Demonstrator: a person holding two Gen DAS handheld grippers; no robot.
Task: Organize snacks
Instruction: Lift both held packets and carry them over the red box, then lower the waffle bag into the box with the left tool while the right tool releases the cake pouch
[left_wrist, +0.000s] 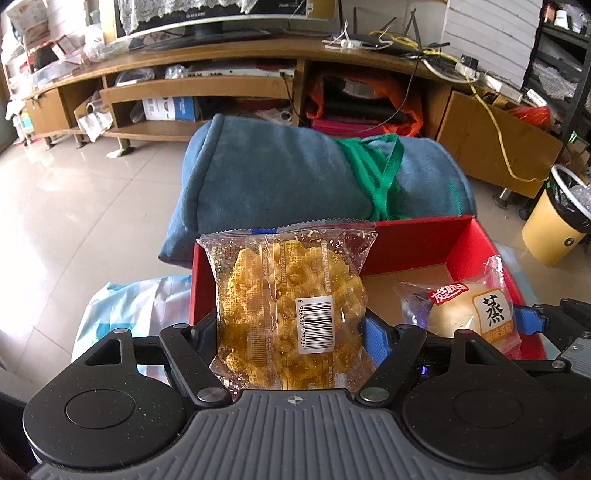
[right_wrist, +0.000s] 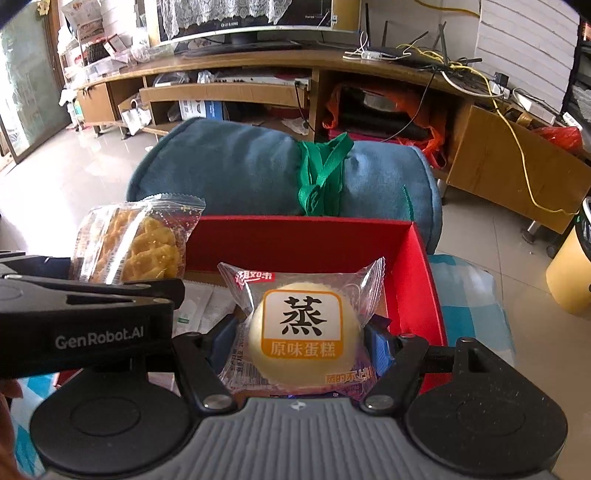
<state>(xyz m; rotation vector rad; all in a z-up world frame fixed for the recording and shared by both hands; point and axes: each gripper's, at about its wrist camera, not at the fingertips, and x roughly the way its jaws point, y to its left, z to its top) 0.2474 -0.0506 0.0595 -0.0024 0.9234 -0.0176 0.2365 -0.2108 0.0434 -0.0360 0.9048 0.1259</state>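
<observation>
L: your left gripper (left_wrist: 291, 332) clamps fried-snack pkt (left_wrist: 288, 302) over red box (left_wrist: 424, 240) left wall | R: right gripper (right_wrist: 301, 339) grips steamed-cake pkt (right_wrist: 303, 325) above box interior; cardboard floor mostly bare

The left gripper (left_wrist: 291, 325) is angled downward over the near left part of the red box (left_wrist: 424, 240), its jaws pressed on a packet. The right gripper (right_wrist: 303, 339) is held beside it, over the box's near right part, likewise tilted down and clamped on a packet.
</observation>
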